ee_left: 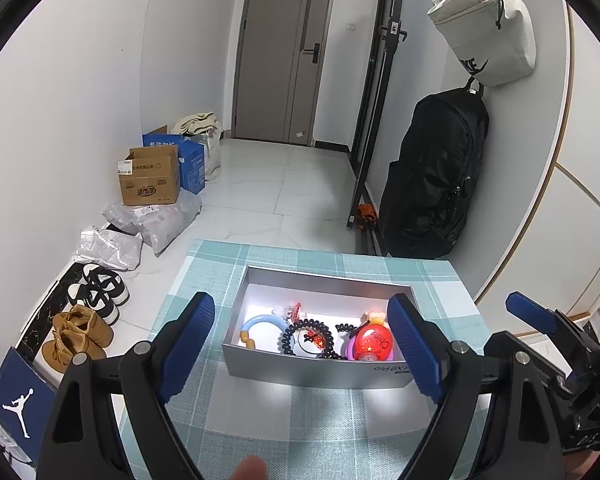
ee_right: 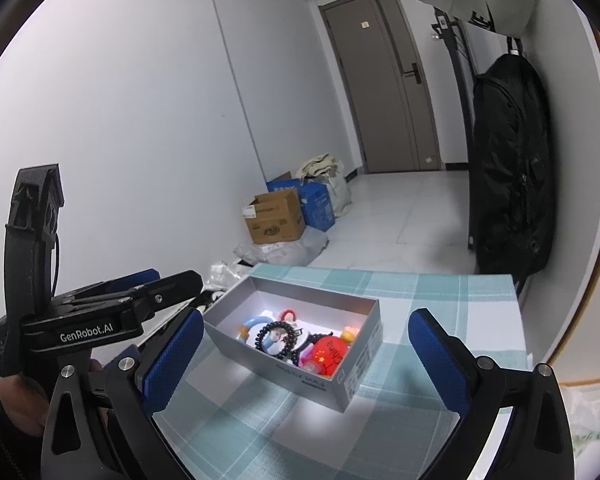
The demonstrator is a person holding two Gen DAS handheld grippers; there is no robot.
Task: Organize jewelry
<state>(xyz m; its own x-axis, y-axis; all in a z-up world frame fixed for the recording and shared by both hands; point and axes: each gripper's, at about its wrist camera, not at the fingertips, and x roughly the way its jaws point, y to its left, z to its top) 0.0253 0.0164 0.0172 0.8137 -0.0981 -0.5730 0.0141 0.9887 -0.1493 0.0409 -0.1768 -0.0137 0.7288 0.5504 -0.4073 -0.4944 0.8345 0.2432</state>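
Note:
A grey open box (ee_left: 300,372) (ee_right: 340,384) stands on the teal checked tablecloth (ee_left: 332,432) (ee_right: 440,304). Inside lie a blue ring (ee_left: 260,322) (ee_right: 252,322), black beaded bracelets (ee_left: 306,338) (ee_right: 276,338), a small red trinket (ee_left: 298,310) and a red round item marked with stars (ee_left: 374,340) (ee_right: 326,354). My left gripper (ee_left: 304,346) stands open just before the box, its blue pads (ee_left: 188,344) wide apart with nothing between them. My right gripper (ee_right: 306,356) is open too, in front of the box and to its right. In the right wrist view the left gripper's body (ee_right: 100,320) shows at the left.
The table's far edge drops to a white tiled floor (ee_left: 268,184). Cardboard boxes (ee_left: 150,178), plastic bags (ee_left: 156,220) and shoes (ee_left: 96,292) line the left wall. A black backpack (ee_left: 432,176) and a white bag (ee_left: 488,28) hang on the right wall. A grey door (ee_left: 284,52) stands behind.

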